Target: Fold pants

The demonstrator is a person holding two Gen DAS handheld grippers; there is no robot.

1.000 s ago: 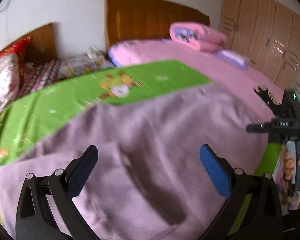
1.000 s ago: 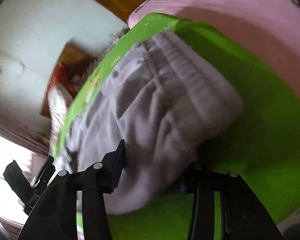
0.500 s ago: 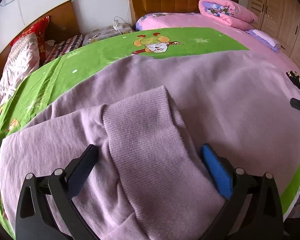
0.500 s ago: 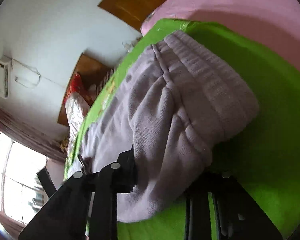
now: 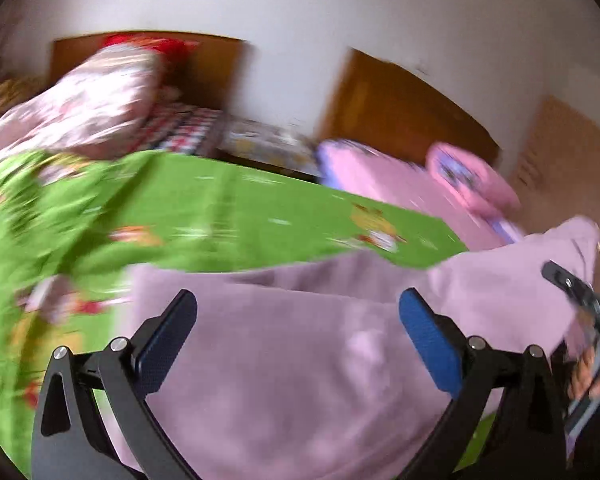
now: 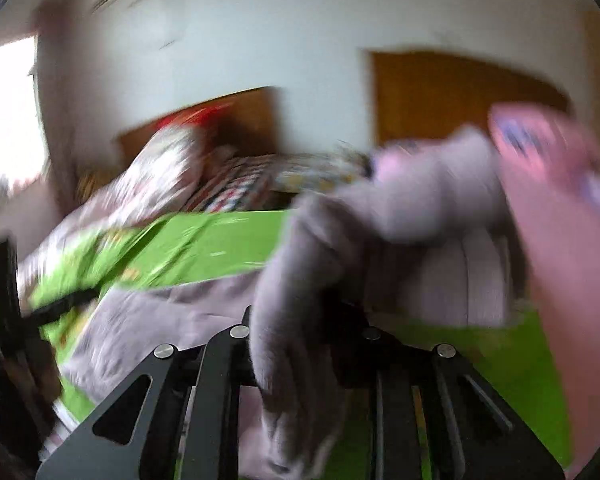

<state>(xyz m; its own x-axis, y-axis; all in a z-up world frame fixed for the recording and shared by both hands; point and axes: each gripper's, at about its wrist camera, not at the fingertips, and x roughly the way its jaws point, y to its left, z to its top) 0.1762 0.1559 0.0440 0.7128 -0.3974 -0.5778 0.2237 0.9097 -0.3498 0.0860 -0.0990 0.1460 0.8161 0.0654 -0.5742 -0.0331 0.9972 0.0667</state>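
Observation:
The lilac pants (image 5: 300, 360) lie spread on a green sheet (image 5: 220, 216); both views are motion-blurred. My left gripper (image 5: 296, 300) hovers open just above them, its blue pads (image 5: 428, 340) wide apart and holding nothing. My right gripper (image 6: 300, 320) is shut on a bunch of the pants (image 6: 292, 280). That fabric rises off the bed and drapes over the fingers, with the ribbed waistband (image 6: 480, 276) hanging to the right. In the left wrist view the right gripper (image 5: 580, 300) appears at the right edge, held by a hand (image 5: 592, 376), with a lifted corner of the pants beside it.
Patterned pillows (image 5: 100, 100) and a wooden headboard (image 5: 204, 72) are at the back left. A second bed with a pink cover (image 5: 380, 176) and a rolled pink quilt (image 5: 472, 184) stands behind, with a wardrobe (image 5: 560, 148) at right. The left gripper (image 6: 8, 300) shows at the right wrist view's left edge.
The right gripper has closed on the waistband end, rolled upright and lifted it off the sheet. The left gripper has swung sideways away from the ribbed cuff and stays open.

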